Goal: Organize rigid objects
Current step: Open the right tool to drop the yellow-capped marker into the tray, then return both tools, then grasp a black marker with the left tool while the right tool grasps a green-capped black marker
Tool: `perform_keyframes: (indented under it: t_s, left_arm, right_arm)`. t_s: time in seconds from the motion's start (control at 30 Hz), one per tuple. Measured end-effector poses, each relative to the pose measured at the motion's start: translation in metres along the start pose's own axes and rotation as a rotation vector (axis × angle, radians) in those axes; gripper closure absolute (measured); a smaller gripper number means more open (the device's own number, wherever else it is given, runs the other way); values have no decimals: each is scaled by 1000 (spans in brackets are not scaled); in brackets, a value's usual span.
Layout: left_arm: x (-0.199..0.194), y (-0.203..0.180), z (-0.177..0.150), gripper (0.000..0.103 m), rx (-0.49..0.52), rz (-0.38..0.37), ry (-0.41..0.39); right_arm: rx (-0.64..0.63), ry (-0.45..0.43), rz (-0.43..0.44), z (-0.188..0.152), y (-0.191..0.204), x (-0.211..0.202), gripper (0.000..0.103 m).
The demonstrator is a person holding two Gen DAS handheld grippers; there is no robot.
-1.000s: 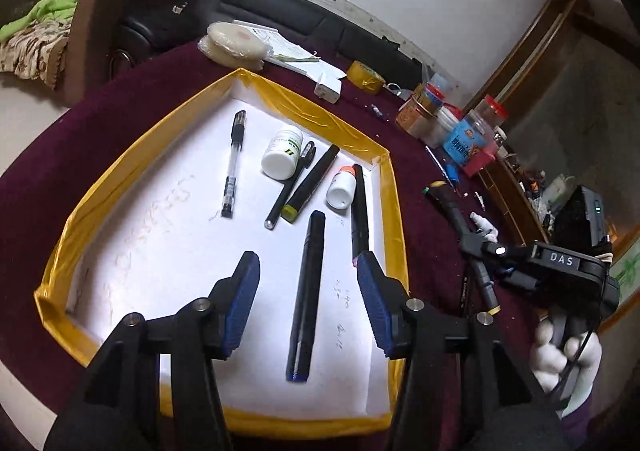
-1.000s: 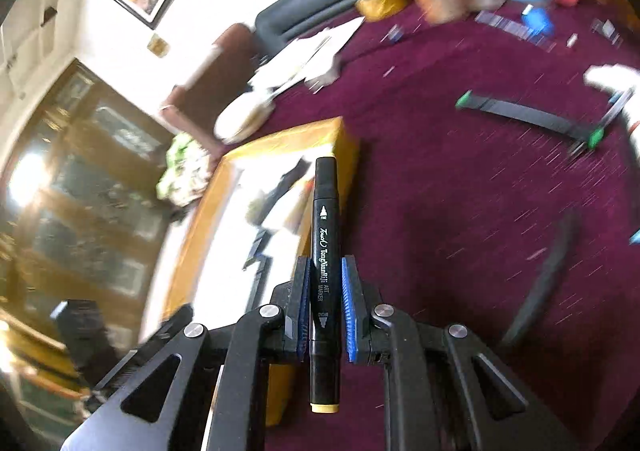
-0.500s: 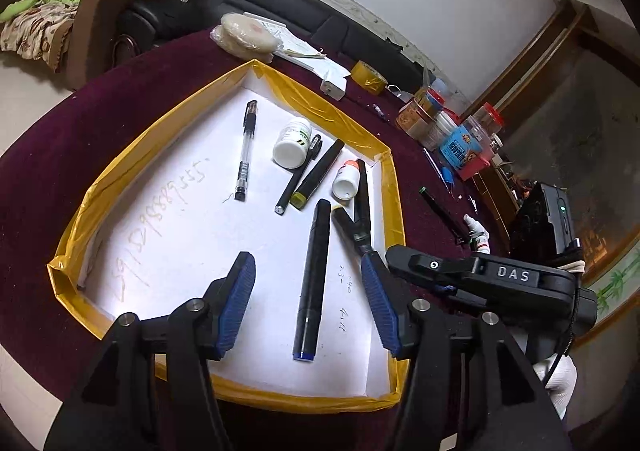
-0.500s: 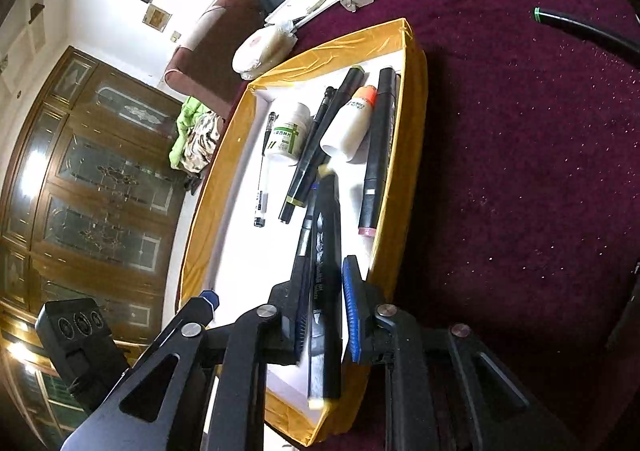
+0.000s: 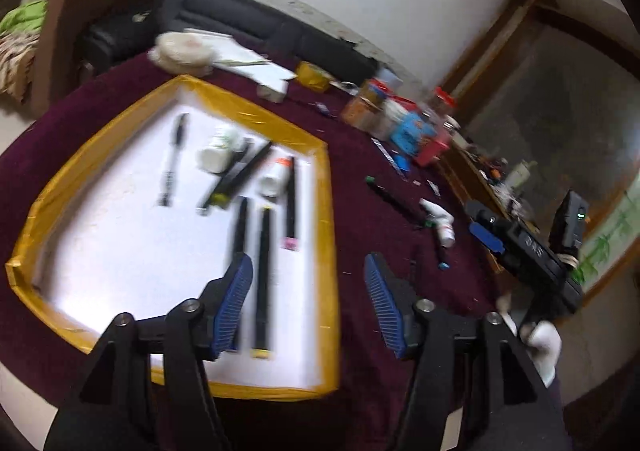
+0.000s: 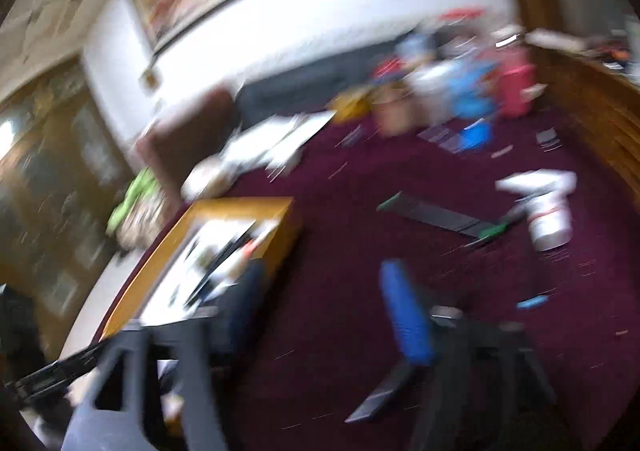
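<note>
Markers (image 5: 263, 275), slim black cylinders, lie in yellow-taped white tray (image 5: 326, 251).

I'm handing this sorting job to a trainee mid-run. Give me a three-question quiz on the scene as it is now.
1. True or false: the right gripper is clamped on a marker.
2. Which marker in the yellow-edged tray lies between the two others at the near end? A) the pink-tipped marker B) the yellow-tipped marker C) the blue-tipped marker
3. Fill in: the green-capped marker lies on the ____ tablecloth, outside the tray.

Key: 1 false, its jaws have just been opening and nothing is between them; 2 B; 3 maroon.
</note>
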State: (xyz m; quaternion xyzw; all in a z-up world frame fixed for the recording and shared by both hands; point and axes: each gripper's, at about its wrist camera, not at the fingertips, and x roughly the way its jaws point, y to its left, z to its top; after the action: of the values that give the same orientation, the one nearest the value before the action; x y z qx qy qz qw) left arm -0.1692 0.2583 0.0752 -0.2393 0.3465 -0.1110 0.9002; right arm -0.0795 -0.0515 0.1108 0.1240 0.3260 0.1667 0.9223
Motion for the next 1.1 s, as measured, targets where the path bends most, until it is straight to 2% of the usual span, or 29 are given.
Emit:
perform_keyframes:
  t_s: [0.03, 0.1, 0.2, 0.27, 0.37, 0.5, 0.63, 0.83, 0.97, 1.03, 1.1]
  left_arm:
    - [3, -7, -1, 41, 17, -8, 6]
    - [13, -25, -6, 40, 65, -25, 33]
    - [33, -48, -17, 40, 120, -34, 96]
    - [47, -61, -24, 40, 150, -31, 139]
    - [64, -82, -34, 40, 205, -14, 195]
    - [84, -112, -42, 40, 298, 23, 226]
    - [113, -135, -42, 40, 349, 48, 255]
    - [165, -166, -38, 41, 428, 82, 248]
    - [204, -183, -42, 41, 536, 148, 250]
    - [221, -187, -45, 50, 585, 165, 308]
    - [215, -184, -39, 90, 577, 171, 284]
  right_arm:
    - [61, -8, -42, 4, -29, -6, 32]
    - [158, 34, -77, 8, -71, -6, 32]
    - [285, 49, -161, 0, -136, -9, 32]
    - [330, 53, -193, -6, -164, -9, 32]
    - [408, 66, -174, -17, -190, -2, 32]
    - [420, 67, -153, -23, -199, 10, 32]
    - [409, 48, -132, -27, -200, 9, 32]
    - [417, 41, -105, -31, -201, 10, 30]
    - [424, 37, -88, -32, -204, 12, 28]
    - [425, 36, -84, -32, -205, 12, 28]
    - [426, 36, -82, -32, -205, 12, 28]
